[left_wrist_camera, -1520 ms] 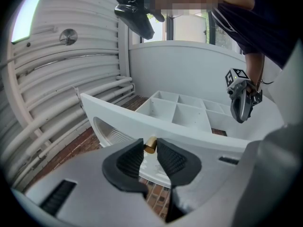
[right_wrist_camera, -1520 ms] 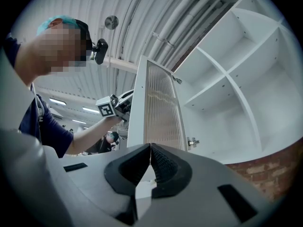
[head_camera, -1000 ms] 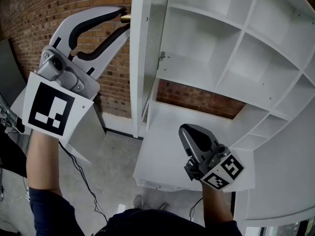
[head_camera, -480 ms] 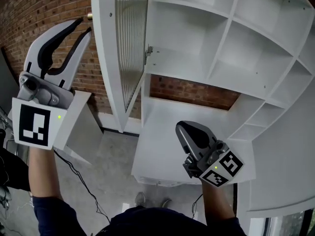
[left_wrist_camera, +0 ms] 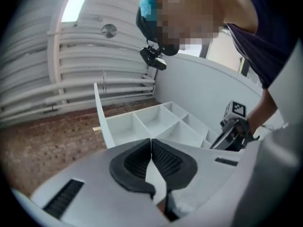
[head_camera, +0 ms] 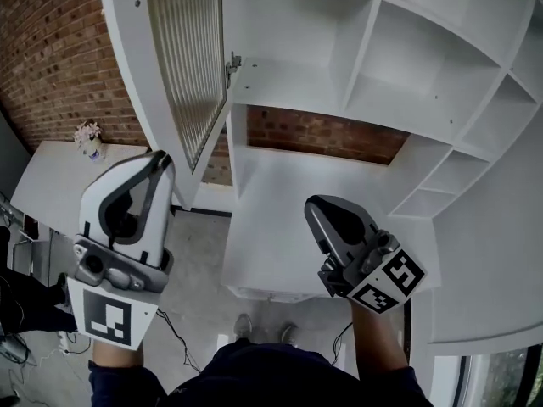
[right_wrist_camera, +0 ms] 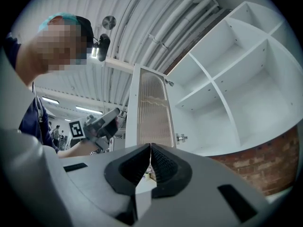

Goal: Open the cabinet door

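we are looking from three cameras. the head camera is sitting above the person point(head_camera: 254, 376) and is facing forward and steeply down, taking in the left gripper point(head_camera: 159, 166), the right gripper point(head_camera: 321, 209), the white cabinet point(head_camera: 288, 32) and its door point(head_camera: 182, 58) from close by. the left gripper's camera is riding just behind its own jaws and is tilting upward, facing the shelves point(left_wrist_camera: 156, 119) and the ceiling point(left_wrist_camera: 94, 56), with the right gripper showing near its right edge. the right gripper's camera is likewise looking along its own jaws and upward at the door and shelves, catching the left gripper at its left. all three views are sharing the cabinet.
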The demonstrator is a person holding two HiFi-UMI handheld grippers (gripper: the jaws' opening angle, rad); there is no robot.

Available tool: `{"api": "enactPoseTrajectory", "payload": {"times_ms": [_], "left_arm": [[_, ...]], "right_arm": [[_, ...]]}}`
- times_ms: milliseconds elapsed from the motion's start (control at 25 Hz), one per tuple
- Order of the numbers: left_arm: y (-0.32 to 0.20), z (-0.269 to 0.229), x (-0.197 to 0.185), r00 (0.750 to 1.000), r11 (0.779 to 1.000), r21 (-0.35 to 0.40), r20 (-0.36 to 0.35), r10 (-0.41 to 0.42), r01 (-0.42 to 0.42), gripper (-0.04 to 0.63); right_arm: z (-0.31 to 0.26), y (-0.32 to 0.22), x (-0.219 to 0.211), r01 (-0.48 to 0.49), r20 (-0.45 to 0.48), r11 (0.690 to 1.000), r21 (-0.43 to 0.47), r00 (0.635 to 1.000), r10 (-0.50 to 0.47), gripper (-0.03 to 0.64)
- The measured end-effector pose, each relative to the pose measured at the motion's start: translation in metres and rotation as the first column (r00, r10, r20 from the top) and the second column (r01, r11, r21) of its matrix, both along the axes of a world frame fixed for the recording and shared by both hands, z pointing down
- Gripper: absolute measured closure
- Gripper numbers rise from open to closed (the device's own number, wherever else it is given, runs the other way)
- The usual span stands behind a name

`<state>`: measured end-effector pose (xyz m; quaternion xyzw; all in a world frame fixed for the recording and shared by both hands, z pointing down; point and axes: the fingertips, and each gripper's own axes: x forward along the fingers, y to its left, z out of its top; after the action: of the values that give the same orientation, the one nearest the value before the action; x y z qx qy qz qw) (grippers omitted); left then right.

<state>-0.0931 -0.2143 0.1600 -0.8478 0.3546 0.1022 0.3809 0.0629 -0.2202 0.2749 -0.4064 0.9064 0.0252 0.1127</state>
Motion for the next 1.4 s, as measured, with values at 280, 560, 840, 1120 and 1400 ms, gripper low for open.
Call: {"api": "enactPoseTrajectory", "payload": {"times_ms": [280, 560, 840, 1120, 1400], "left_arm": [[-0.012, 0.115, 0.086, 0.982, 0.906, -0.381, -0.037, 0.186, -0.186, 0.588], [-0.015, 0.192, 0.131, 0.963, 0.764, -0.589, -0.115, 0.243, -0.263, 0.588], [-0.015, 0.237, 0.155, 0.95, 0.671, -0.68, -0.136, 0.28, -0.296, 0.588], [-0.014, 0.252, 0.173, 0.945, 0.644, -0.703, -0.127, 0.302, -0.3, 0.588], [-0.026, 0.254, 0.183, 0.942, 0.638, -0.707, -0.122, 0.314, -0.304, 0.588]], "right_arm": [[0.012, 0.015, 0.029, -0.034, 0.011, 0.999, -0.028, 0.999, 0.035, 0.591], [0.044, 0.024, 0.049, -0.06, 0.02, 0.994, -0.091, 0.998, 0.063, 0.591], [0.074, 0.023, 0.067, -0.089, 0.025, 0.984, -0.152, 0.995, 0.094, 0.591], [0.095, 0.017, 0.085, -0.111, 0.036, 0.974, -0.197, 0.992, 0.12, 0.591], [0.104, 0.007, 0.093, -0.116, 0.026, 0.971, -0.21, 0.992, 0.124, 0.591]]}}
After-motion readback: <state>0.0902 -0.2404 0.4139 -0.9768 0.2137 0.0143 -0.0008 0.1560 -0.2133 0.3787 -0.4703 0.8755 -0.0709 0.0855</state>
